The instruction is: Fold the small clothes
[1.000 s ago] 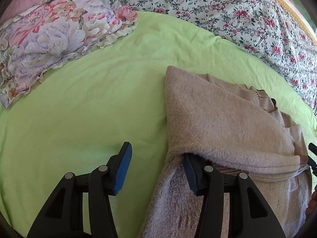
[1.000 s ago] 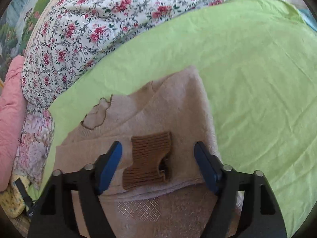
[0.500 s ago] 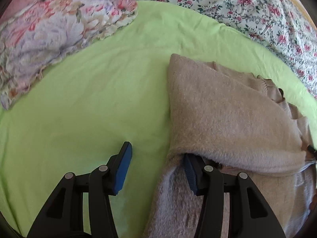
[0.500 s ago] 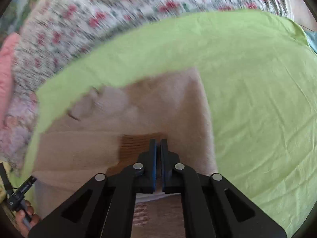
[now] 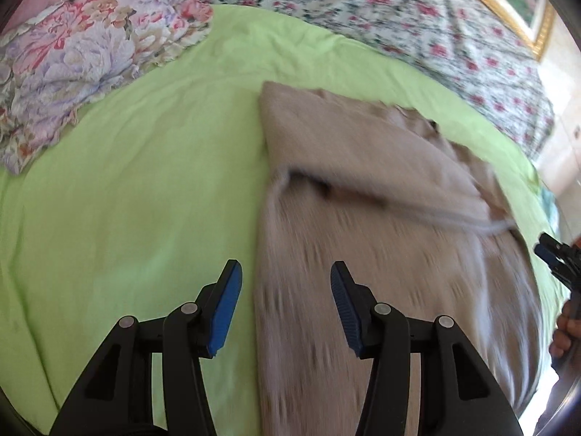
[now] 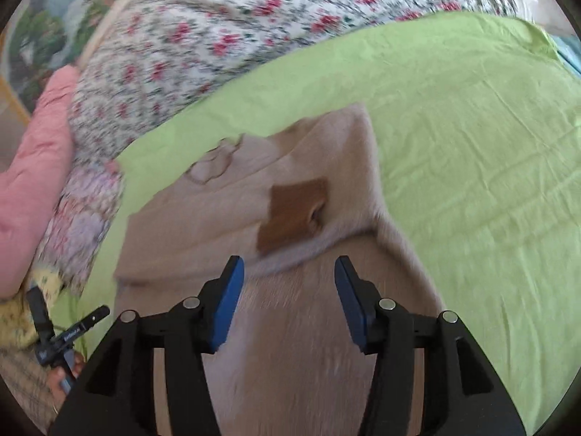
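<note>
A beige knit sweater (image 5: 363,167) lies on the green sheet (image 5: 127,181), its upper part folded down over its lower part. In the right wrist view the sweater (image 6: 319,327) shows a brown ribbed cuff (image 6: 294,214) lying on the fold. My left gripper (image 5: 285,283) is open and empty over the sweater's left edge. My right gripper (image 6: 288,272) is open and empty just above the sweater, short of the cuff. The right gripper also shows at the right edge of the left wrist view (image 5: 555,254).
A floral quilt (image 5: 399,18) lies along the back of the bed. A pastel flowered pillow (image 5: 80,58) sits at the back left, and a pink pillow (image 6: 32,189) lies beyond it. The sheet's right edge (image 6: 544,47) falls away.
My right gripper closed over the brown cuff half a second ago and has opened again and drawn back. My left gripper has pulled back from under the fold. Both views are blurred by motion.
</note>
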### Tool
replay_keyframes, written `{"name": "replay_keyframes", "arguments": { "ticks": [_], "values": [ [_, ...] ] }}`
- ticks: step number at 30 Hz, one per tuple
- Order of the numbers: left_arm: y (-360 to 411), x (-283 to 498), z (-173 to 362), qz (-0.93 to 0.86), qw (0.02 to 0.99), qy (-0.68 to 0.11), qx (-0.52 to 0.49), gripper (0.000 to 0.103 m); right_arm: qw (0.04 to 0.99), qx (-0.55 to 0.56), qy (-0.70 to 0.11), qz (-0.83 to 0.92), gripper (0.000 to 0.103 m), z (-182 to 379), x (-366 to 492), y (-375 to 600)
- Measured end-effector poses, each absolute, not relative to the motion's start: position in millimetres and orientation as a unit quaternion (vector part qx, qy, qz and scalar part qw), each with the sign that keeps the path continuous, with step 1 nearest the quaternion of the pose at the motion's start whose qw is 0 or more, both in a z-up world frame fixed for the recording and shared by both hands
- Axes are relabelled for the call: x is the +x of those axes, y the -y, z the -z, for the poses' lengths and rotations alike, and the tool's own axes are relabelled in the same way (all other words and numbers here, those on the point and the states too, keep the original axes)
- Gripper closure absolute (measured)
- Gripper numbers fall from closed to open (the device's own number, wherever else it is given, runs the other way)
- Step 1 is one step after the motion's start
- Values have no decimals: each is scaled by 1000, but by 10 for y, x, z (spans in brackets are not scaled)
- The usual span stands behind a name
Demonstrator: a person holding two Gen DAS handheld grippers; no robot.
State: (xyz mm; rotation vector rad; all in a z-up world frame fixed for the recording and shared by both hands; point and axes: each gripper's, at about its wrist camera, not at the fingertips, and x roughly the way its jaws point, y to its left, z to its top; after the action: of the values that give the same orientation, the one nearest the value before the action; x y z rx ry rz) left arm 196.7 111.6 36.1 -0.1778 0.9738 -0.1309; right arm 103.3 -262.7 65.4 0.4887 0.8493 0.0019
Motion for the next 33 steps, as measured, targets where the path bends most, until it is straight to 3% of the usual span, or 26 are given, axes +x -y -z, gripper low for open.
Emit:
{"name": "replay_keyframes", "arguments": {
  "ticks": [11, 25, 28, 31, 33],
  "values": [
    [-1223, 770, -193, 108, 855, -495, -108, 52, 877, 243, -413, -35, 50, -538, -62, 2418],
    [-1110, 176, 61, 151, 834, -513, -136, 49, 887, 257, -381, -46, 50, -612, -831, 2552],
    [-1046, 88, 73, 165, 834, -510, -129, 52, 886, 258, -382, -42, 50, -590, -994, 2614],
    [-971, 45, 91, 194, 830, -506, -130, 77, 883, 264, -387, -30, 50, -538, -1171, 2721],
    [-937, 2, 120, 202, 830, -504, -128, 81, 881, 269, -390, -24, 50, -511, -1272, 2803]
  ]
}}
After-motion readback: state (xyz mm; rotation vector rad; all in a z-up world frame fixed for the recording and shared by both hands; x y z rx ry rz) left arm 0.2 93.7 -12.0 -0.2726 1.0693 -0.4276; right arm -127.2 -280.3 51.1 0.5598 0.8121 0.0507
